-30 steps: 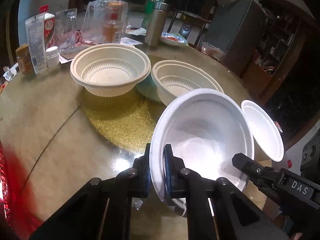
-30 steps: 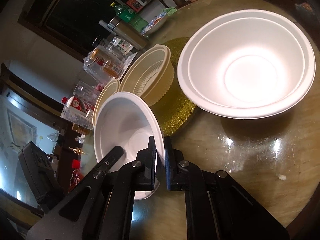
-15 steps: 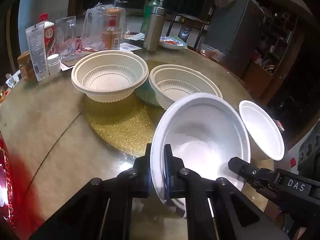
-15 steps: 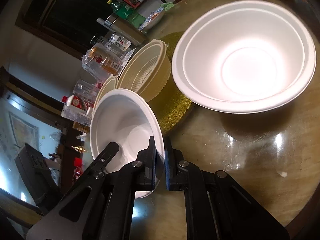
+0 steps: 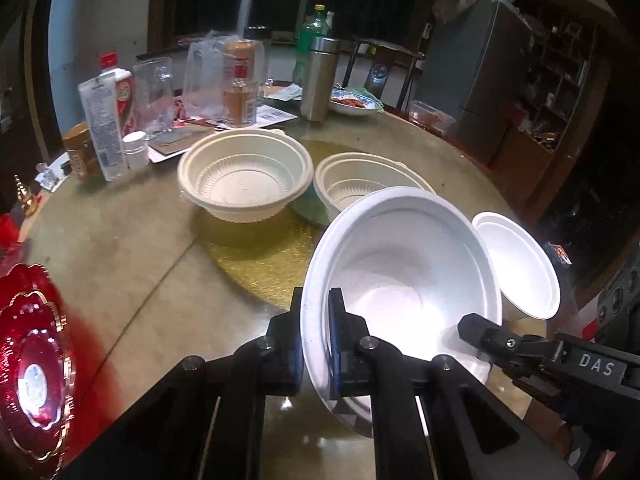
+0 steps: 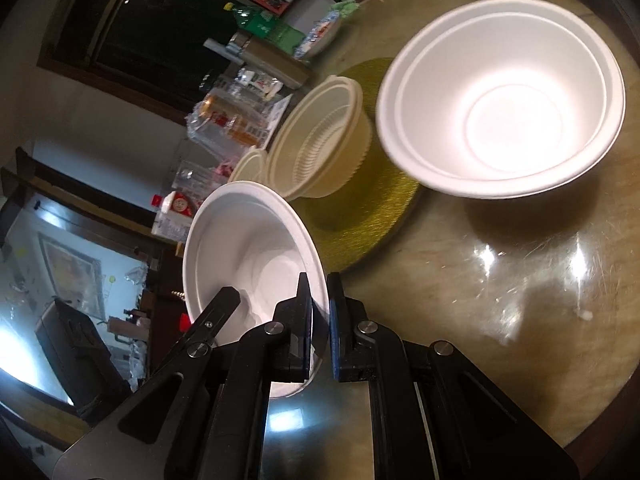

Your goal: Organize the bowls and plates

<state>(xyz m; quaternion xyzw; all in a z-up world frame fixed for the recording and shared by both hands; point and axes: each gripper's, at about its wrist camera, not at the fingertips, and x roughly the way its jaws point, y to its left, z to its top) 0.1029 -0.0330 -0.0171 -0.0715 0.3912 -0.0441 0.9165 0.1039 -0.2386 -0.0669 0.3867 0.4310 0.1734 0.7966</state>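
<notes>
A white foam bowl [image 5: 400, 264] hangs tilted just above the table, held at two places on its rim. My left gripper [image 5: 316, 300] is shut on the near rim, one finger inside and one outside. My right gripper [image 6: 319, 284] is shut on the same bowl [image 6: 244, 252] at another part of the rim. From the right, a fingertip [image 5: 468, 322] of the right gripper reaches into the bowl. In the right wrist view, the left gripper's fingertip [image 6: 226, 298] shows inside it. Two nested white bowls [image 6: 500, 96] stand on the table nearby [image 5: 520, 264].
Two cream ribbed bowls [image 5: 244, 176] [image 5: 360, 184] stand on a gold round mat [image 5: 260, 256] at the middle of the round table. Bottles [image 5: 240, 84], a steel flask [image 5: 320, 76] and packets crowd the far side. A red ornate plate [image 5: 32, 380] lies at the near left edge.
The left gripper and the held bowl have risen a little and drawn back, so more of the table and the red plate show. Both grips stay shut.
</notes>
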